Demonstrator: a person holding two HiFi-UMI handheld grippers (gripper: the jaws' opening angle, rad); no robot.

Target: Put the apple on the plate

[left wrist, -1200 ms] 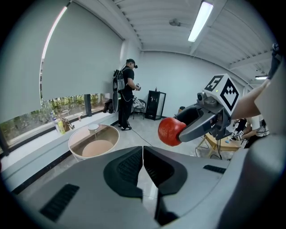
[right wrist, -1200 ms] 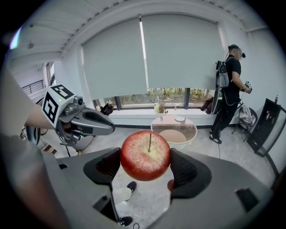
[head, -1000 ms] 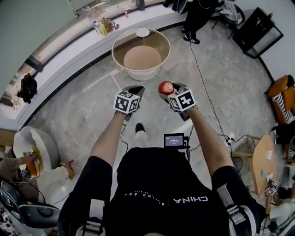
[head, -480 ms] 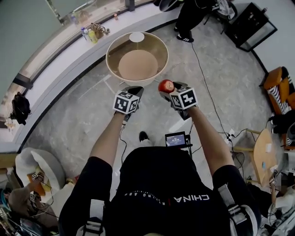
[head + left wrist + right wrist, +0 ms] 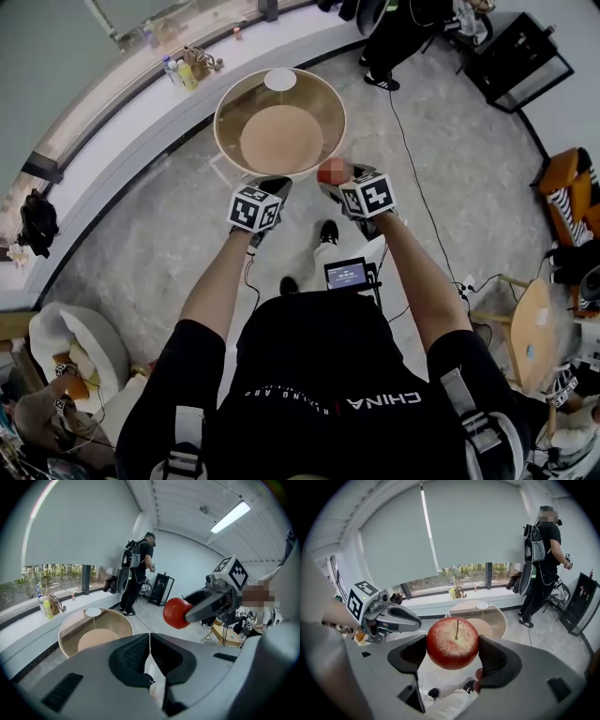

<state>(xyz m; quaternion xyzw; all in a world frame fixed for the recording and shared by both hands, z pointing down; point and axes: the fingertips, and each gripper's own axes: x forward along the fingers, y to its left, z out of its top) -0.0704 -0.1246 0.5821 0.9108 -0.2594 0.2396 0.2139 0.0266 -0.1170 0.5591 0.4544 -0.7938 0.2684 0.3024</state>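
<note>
A red apple (image 5: 453,643) with its stem up sits clamped between the two dark pads of my right gripper (image 5: 453,645), in the air above the floor. In the head view the apple (image 5: 330,171) is blurred, just short of the near rim of a round glass table (image 5: 221,112). A small white plate (image 5: 279,79) lies at the table's far edge, and shows as the plate (image 5: 481,605) in the right gripper view. My left gripper (image 5: 274,186) hovers beside the right one, its jaws pressed together and empty (image 5: 150,638). From it I see the apple (image 5: 177,613) off to the right.
A white window ledge (image 5: 141,103) with bottles (image 5: 183,70) curves behind the table. A person in black with a backpack (image 5: 138,569) stands at the far right near a black cabinet (image 5: 511,52). A cable (image 5: 412,159) runs across the marble floor. Orange chairs (image 5: 572,187) are at right.
The table has drawn closer to both grippers as the person stepped forward. The apple stays gripped in the right gripper, and the left stays shut.
</note>
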